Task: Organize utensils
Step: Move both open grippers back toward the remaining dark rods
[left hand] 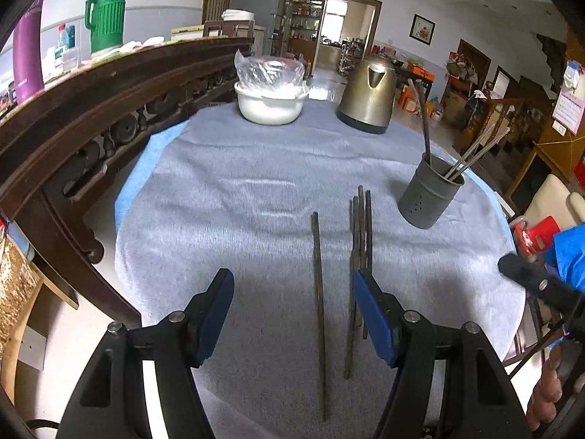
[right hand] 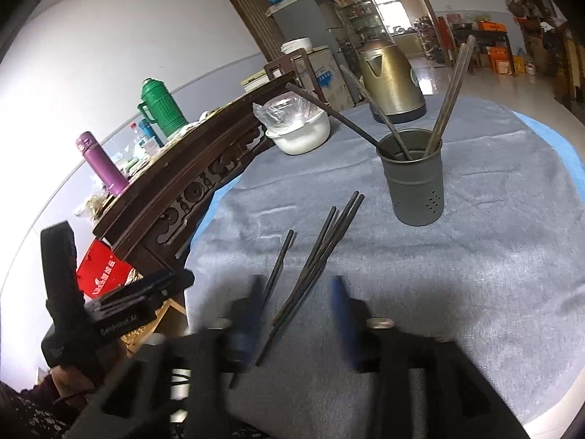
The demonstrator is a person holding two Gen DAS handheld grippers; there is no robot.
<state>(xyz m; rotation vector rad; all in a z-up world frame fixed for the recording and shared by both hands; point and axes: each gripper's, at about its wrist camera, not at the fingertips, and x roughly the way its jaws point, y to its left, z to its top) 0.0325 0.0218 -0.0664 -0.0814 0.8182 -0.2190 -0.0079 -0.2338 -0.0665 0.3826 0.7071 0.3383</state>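
Observation:
Several dark chopsticks lie on the grey cloth: a single one (left hand: 319,292) and a bundle (left hand: 360,252) beside it; the bundle also shows in the right wrist view (right hand: 321,256). A grey metal holder (left hand: 431,194) (right hand: 415,179) stands upright at the right with several chopsticks in it. My left gripper (left hand: 294,289) is open and empty, with the single chopstick lying between its jaws below. My right gripper (right hand: 298,292) is open and empty over the near ends of the bundle, blurred by motion.
A white bowl with a plastic bag (left hand: 270,98) and a brass kettle (left hand: 369,95) stand at the far side of the table. A dark carved wooden sideboard (left hand: 109,109) runs along the left, with a green thermos (left hand: 106,18) on it.

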